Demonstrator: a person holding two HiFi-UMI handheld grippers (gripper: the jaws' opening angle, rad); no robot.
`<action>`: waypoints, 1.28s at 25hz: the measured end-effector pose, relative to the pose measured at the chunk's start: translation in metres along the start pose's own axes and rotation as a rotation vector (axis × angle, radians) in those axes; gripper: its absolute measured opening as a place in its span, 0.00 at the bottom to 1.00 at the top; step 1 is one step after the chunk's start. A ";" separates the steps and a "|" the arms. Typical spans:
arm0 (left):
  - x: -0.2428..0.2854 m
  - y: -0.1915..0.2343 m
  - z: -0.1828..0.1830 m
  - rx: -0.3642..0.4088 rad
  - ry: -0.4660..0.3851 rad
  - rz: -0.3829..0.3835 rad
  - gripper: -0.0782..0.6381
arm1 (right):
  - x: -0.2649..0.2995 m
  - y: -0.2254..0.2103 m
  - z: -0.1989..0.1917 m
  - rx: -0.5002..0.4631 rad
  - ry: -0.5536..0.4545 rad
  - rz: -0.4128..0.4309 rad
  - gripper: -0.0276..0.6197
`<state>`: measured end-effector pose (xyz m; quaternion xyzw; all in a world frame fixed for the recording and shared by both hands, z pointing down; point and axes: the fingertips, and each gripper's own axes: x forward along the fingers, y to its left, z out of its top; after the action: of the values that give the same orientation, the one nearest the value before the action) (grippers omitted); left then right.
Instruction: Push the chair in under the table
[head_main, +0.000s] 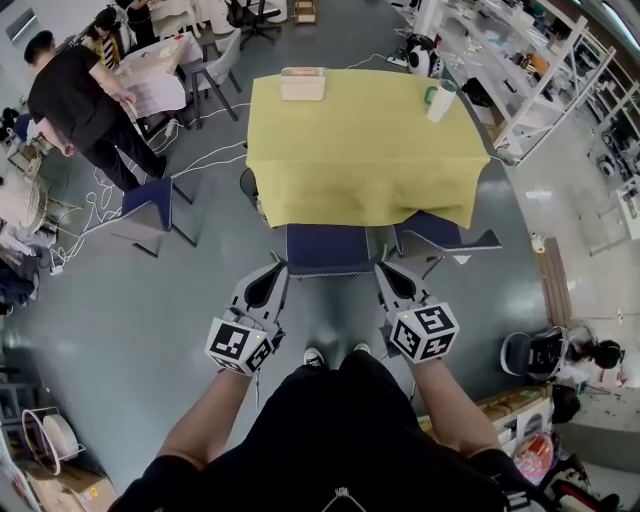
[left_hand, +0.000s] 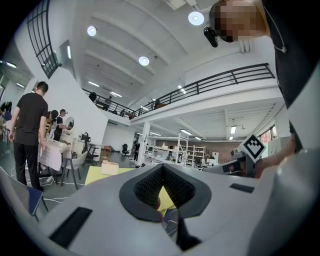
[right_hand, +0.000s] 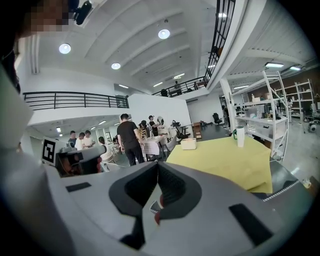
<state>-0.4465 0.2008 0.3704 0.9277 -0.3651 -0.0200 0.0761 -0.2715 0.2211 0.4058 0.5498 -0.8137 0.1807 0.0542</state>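
Chair (head_main: 328, 250) comes first, because everything here is arranged around it. It is blue and stands square to the near edge of the table (head_main: 360, 150). Its front seems already tucked beneath the hanging yellow cloth, and its back edge faces the person.

The table is the largest thing in the scene. The cloth drapes over its sides and hides the legs, so I cannot tell how much room is left underneath. A second blue chair (head_main: 440, 233) stands angled at the table's right near corner, near the first but apart from it, and it looks clear of the path.

The left gripper (head_main: 274, 267) and the right gripper (head_main: 386, 270) reach forward to the two back corners of the chair, one on each side. Both have their jaws pressed together with nothing between them. I take this to mean they are serving as blunt pushers, not clamps. Spacing them across the back should keep a shove even, so the chair slides straight instead of swinging. I cannot tell whether their tips are actually touching the chair or are just beside it.

A pale box (head_main: 302, 83) and a white cup (head_main: 441, 101) sit at the far edge of the table, well apart from the chair. A bump against the table probably would not tip them.
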 end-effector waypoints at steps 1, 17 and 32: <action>0.000 0.002 0.000 -0.004 0.000 -0.002 0.12 | 0.001 0.002 -0.001 0.001 0.003 -0.001 0.06; 0.037 0.010 -0.010 -0.008 0.024 -0.013 0.12 | 0.022 -0.027 0.003 0.002 0.012 -0.009 0.06; 0.129 0.047 -0.002 0.009 0.030 0.049 0.12 | 0.100 -0.084 0.045 -0.036 0.012 0.089 0.06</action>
<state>-0.3834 0.0798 0.3821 0.9190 -0.3864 -0.0025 0.0778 -0.2285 0.0903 0.4128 0.5110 -0.8401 0.1716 0.0606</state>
